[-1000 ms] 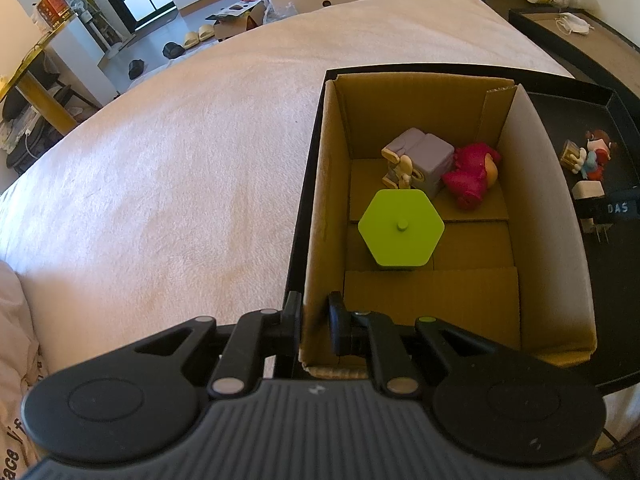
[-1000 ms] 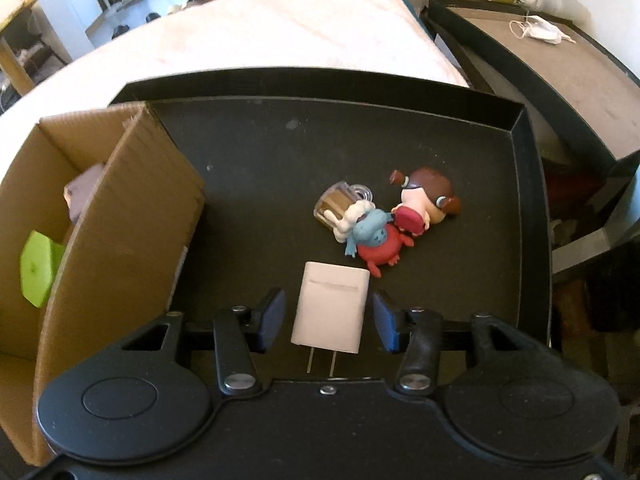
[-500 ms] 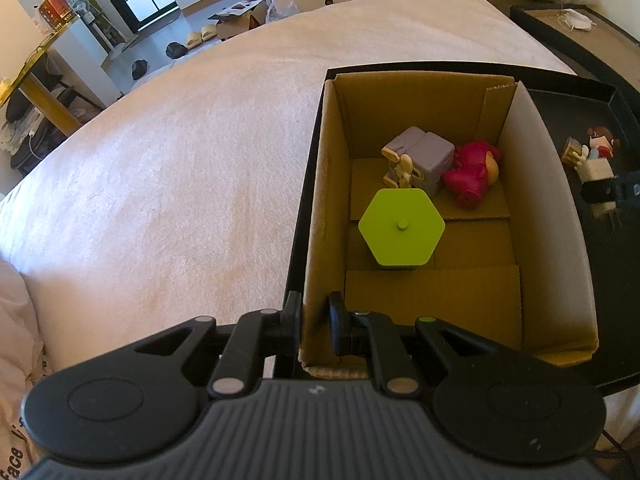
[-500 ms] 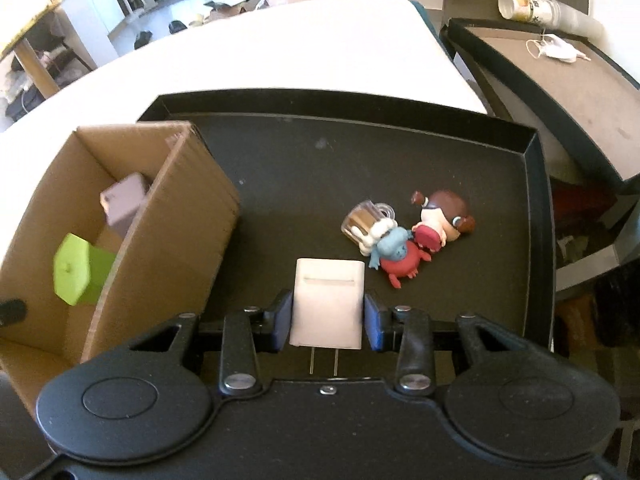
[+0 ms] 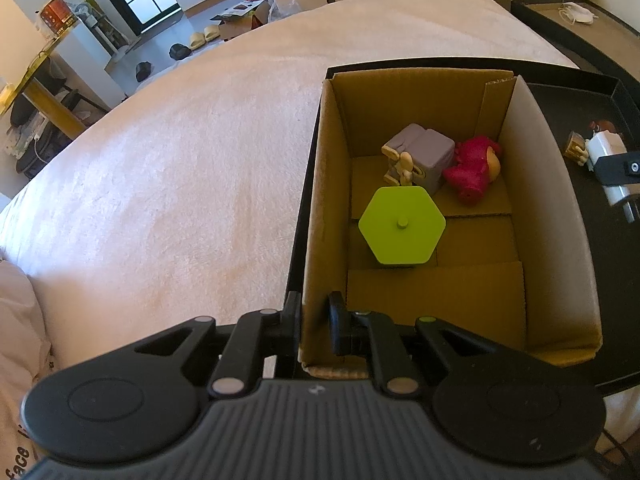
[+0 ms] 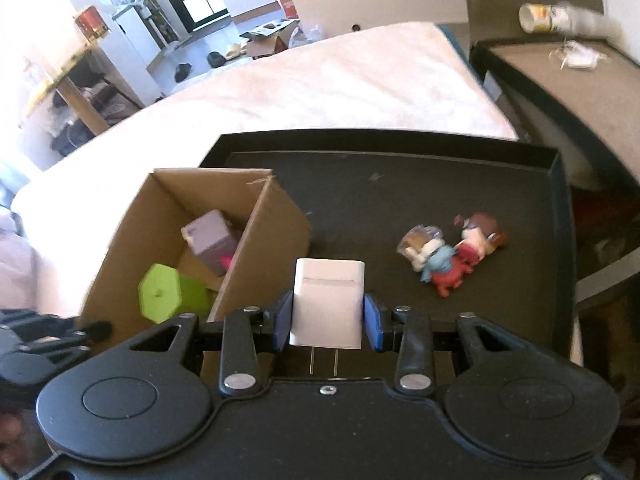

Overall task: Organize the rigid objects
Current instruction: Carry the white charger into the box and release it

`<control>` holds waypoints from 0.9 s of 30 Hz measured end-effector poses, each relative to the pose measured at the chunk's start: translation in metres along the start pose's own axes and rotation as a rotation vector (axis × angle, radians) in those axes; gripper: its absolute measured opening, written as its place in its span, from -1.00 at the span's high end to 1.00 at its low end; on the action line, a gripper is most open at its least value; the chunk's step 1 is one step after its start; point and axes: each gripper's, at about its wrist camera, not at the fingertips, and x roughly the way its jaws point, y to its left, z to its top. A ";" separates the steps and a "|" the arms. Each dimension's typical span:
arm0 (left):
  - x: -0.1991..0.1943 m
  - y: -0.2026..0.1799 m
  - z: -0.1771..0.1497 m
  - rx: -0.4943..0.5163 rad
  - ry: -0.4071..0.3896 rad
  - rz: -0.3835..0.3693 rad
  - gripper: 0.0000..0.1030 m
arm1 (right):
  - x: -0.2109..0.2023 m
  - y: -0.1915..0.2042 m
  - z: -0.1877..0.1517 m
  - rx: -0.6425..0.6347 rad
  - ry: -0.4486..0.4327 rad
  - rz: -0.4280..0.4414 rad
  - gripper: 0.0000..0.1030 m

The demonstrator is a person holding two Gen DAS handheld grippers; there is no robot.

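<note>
My left gripper is shut on the near left wall of the cardboard box, which stands in a black tray. In the box are a green hexagonal block, a grey cube with a small wooden figure, and a pink toy. My right gripper is shut on a white plug charger and holds it above the tray, beside the box's right wall. A cluster of small figurines lies on the tray to the right.
The tray sits on a bed with a pale blanket. A second black tray with a paper cup and a mask stands at the far right. Room furniture and a window are at the back left.
My right gripper closed on the white charger, lifted it off the tray and moved it left toward the box. My left gripper stayed clamped on the box wall.
</note>
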 end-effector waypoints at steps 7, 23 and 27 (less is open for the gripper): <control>0.000 0.002 0.000 0.006 -0.004 -0.009 0.75 | -0.015 0.011 0.004 -0.002 -0.032 0.019 0.28; -0.002 0.008 -0.002 0.005 -0.013 -0.043 0.76 | -0.022 0.059 0.021 -0.081 -0.061 0.075 0.28; -0.001 0.010 -0.002 -0.003 -0.016 -0.053 0.76 | -0.016 0.071 0.024 -0.092 -0.051 0.086 0.28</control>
